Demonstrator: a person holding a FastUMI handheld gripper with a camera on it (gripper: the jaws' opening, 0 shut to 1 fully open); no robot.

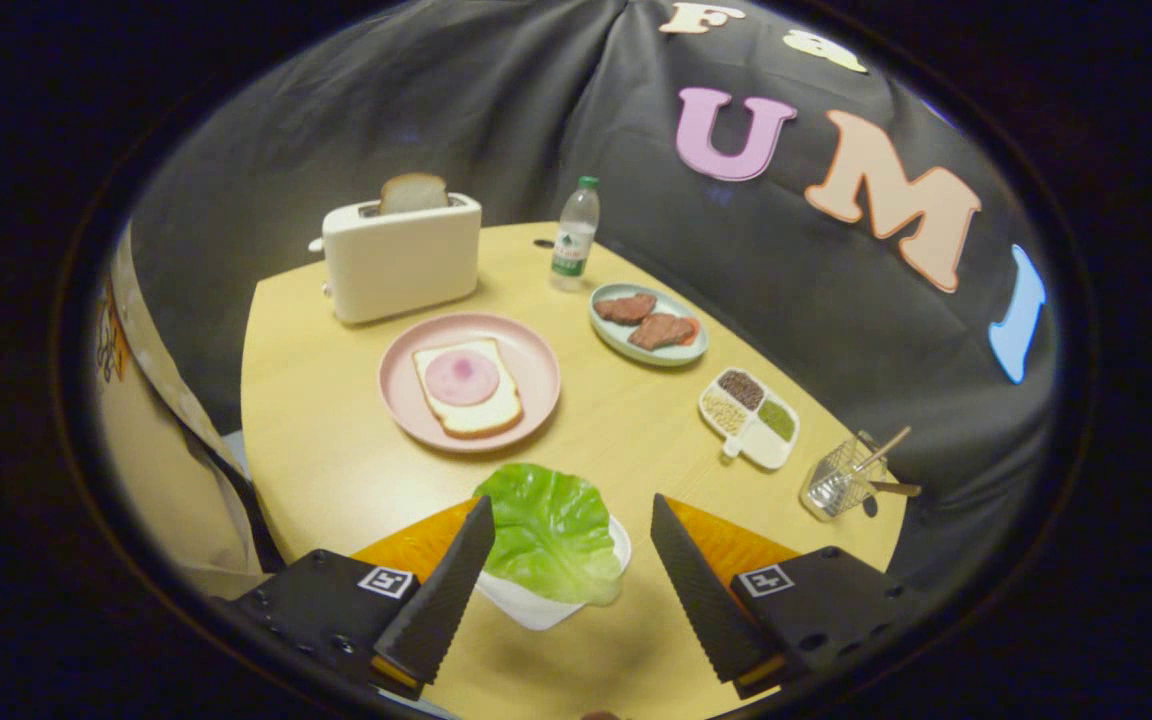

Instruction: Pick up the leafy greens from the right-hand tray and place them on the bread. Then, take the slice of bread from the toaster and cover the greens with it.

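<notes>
A green lettuce leaf (548, 532) lies on a small white tray (536, 603) between my fingers, closer to the left finger (446, 590). My gripper (570, 510) is open, with neither finger pressing on the leaf. Beyond the fingers, a pink plate (526, 352) holds a slice of bread (481, 410) topped with a round slice of ham (461, 377). Behind the plate stands a white toaster (401, 260) with a slice of bread (413, 191) sticking out of its slot.
A water bottle (574, 235) stands right of the toaster. A pale plate with meat pieces (648, 325), a divided dish of grains (750, 417) and a wire basket with utensils (841, 480) line the round wooden table's (336, 440) right side.
</notes>
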